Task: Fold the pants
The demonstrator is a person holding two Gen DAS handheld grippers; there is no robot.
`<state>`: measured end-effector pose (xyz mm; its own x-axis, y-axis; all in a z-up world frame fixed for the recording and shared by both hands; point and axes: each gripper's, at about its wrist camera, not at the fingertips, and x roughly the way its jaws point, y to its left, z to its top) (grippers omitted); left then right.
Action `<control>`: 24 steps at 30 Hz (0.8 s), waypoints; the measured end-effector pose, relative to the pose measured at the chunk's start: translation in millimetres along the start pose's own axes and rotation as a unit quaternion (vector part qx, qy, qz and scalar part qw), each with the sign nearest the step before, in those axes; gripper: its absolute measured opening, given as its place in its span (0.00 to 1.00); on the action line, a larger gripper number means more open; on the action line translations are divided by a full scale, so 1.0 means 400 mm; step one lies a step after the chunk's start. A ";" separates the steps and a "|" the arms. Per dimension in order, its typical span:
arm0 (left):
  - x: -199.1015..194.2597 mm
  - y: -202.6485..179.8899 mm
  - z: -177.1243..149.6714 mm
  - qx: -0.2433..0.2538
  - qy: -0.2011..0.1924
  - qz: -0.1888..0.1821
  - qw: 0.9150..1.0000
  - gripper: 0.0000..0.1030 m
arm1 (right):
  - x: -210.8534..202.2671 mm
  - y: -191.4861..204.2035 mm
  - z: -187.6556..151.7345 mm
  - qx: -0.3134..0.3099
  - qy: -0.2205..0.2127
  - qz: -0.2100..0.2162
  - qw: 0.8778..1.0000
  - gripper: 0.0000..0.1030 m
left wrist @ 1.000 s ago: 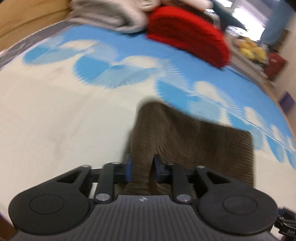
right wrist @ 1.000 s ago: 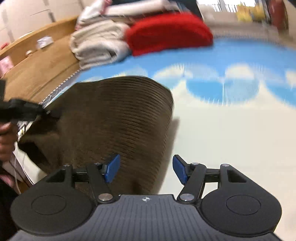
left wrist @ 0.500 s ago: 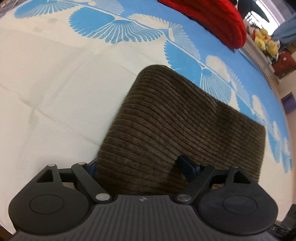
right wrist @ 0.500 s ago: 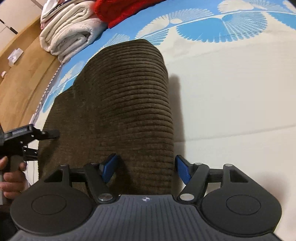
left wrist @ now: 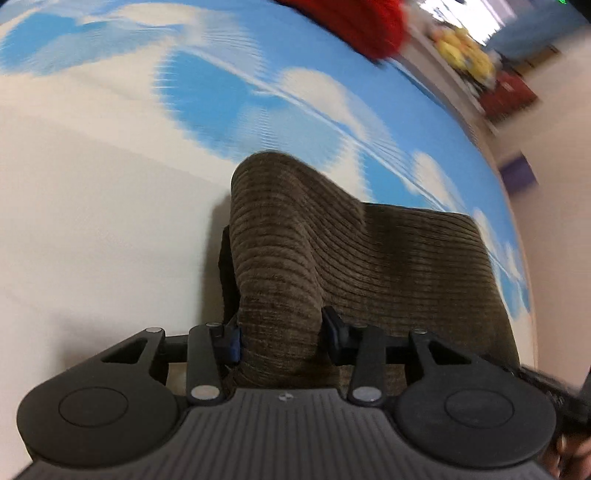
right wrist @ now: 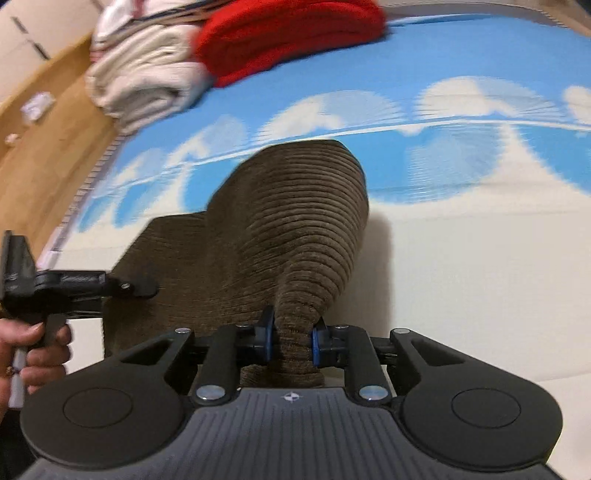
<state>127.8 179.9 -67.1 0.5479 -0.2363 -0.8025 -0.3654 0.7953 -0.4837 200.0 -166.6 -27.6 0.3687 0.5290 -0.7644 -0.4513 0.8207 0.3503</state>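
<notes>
The brown corduroy pants lie folded on the blue and white bed sheet. My left gripper is shut on the near left corner of the pants, which bunches up between the fingers. My right gripper is shut on the near right corner of the pants, pinched into a narrow ridge between the blue pads. The left gripper also shows in the right wrist view, held by a hand at the left edge of the pants.
A red knit garment and folded cream blankets lie at the far end of the bed. A wooden floor runs along the bed's left side. Yellow toys sit beyond the bed's far edge.
Both grippers were open around the near edge of the pants half a second ago. Both have now shut on the fabric and lifted it a little.
</notes>
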 end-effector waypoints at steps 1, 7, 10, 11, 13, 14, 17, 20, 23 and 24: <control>0.009 -0.037 -0.002 0.015 -0.009 -0.003 1.000 0.42 | -0.018 -0.035 0.002 -0.008 0.000 -0.017 1.000 0.19; 0.002 -0.172 -0.028 0.113 -0.074 0.028 0.990 0.46 | -0.054 -0.239 -0.080 0.037 -0.007 -0.120 0.992 0.28; -0.035 -0.208 -0.052 0.173 -0.106 0.033 0.979 0.46 | -0.086 -0.268 -0.098 0.050 -0.027 -0.144 0.988 0.29; -0.050 -0.217 -0.067 0.194 -0.115 0.027 0.974 0.46 | -0.107 -0.262 -0.101 0.040 -0.049 -0.137 0.989 0.29; -0.076 -0.240 -0.093 0.241 -0.133 0.016 0.961 0.46 | -0.131 -0.231 -0.111 0.002 -0.071 -0.126 0.990 0.29; -0.086 -0.248 -0.108 0.261 -0.136 0.008 0.956 0.46 | -0.139 -0.215 -0.124 -0.019 -0.076 -0.119 0.990 0.29; -0.077 -0.257 -0.144 0.301 -0.106 -0.006 0.948 0.40 | -0.136 -0.158 -0.152 -0.092 -0.079 -0.100 0.988 0.29; 0.034 -0.219 -0.157 0.304 0.000 0.086 0.949 0.31 | -0.107 -0.112 -0.187 -0.143 -0.050 -0.084 0.985 0.32; 0.047 -0.196 -0.147 0.254 0.021 0.103 0.961 0.31 | -0.061 -0.089 -0.198 -0.177 0.002 -0.089 0.980 0.38; 0.034 -0.199 -0.146 0.250 0.014 0.097 0.963 0.31 | -0.045 -0.084 -0.203 -0.187 0.017 -0.096 0.977 0.40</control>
<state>120.5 81.0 -60.1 0.4826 -0.0660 -0.8734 -0.0474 0.9937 -0.1013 142.6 -221.3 -69.8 0.4518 0.3595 -0.8165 -0.6446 0.7643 -0.0201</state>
